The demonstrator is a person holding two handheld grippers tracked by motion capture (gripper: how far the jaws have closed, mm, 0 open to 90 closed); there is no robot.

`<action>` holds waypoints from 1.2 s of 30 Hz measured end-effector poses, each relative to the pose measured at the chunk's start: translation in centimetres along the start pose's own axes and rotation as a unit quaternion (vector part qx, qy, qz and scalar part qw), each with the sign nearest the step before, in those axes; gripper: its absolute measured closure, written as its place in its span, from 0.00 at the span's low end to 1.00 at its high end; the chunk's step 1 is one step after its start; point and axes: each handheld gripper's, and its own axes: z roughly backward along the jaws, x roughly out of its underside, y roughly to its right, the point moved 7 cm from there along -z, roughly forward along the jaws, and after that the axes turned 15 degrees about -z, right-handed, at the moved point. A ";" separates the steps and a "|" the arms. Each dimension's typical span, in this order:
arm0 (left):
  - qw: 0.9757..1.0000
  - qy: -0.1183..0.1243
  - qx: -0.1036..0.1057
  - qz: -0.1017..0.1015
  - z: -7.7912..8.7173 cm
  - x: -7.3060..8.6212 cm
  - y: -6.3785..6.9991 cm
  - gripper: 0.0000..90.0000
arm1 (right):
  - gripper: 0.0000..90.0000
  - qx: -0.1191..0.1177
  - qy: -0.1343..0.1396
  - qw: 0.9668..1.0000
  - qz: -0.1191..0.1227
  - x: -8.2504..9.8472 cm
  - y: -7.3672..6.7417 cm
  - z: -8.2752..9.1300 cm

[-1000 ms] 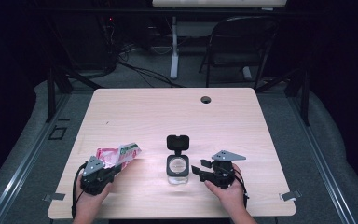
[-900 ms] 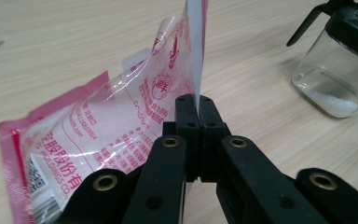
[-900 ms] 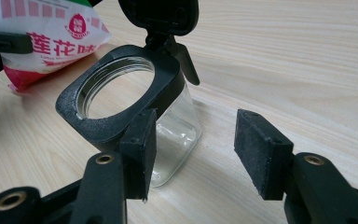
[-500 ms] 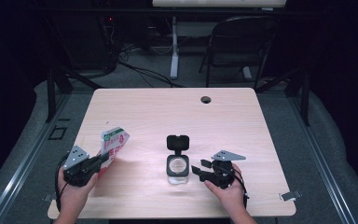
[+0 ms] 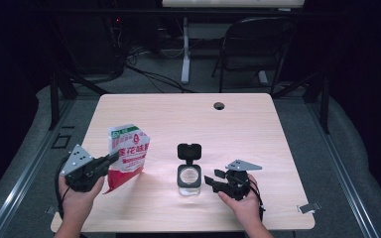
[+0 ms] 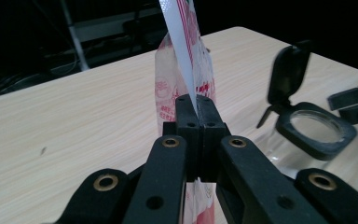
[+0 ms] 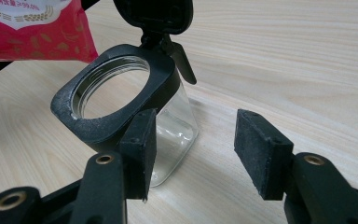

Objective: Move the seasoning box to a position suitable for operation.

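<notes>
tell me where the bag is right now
High view: the bag hangs at the table's left, pinched in the left gripper, left of the jar.

Dark room, grey floor (image 5: 357, 148), pale wooden table (image 5: 188, 114), black folding chair (image 5: 250, 49) behind

Overhead light is brightening the table (image 5: 258, 124) w/ glare near centre; surroundings are staying dark. Jaws in both gripper views are looking soft, high view slightly grainy.
</notes>
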 end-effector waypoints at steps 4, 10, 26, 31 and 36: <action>1.000 0.004 0.020 -0.018 -0.9 -1.2 1.4 1.00 | 0.54 0.001 0.001 1.000 0.001 0.0 0.0 0.1; 0.998 0.015 0.049 -0.018 -2.1 -2.1 2.8 1.00 | 0.55 0.002 0.008 1.000 -0.003 -0.3 0.2 0.2; 0.991 0.011 0.134 0.022 -2.6 0.1 4.9 1.00 | 0.57 -0.008 0.016 1.000 0.001 -2.3 0.3 2.1; 0.985 -0.004 0.166 0.045 -2.5 2.3 5.0 1.00 | 0.58 -0.038 0.036 0.999 0.013 -3.7 -2.1 3.4; 0.979 -0.026 0.192 0.063 -3.3 4.1 6.6 1.00 | 0.58 -0.074 0.019 0.996 0.045 -4.3 -4.9 3.5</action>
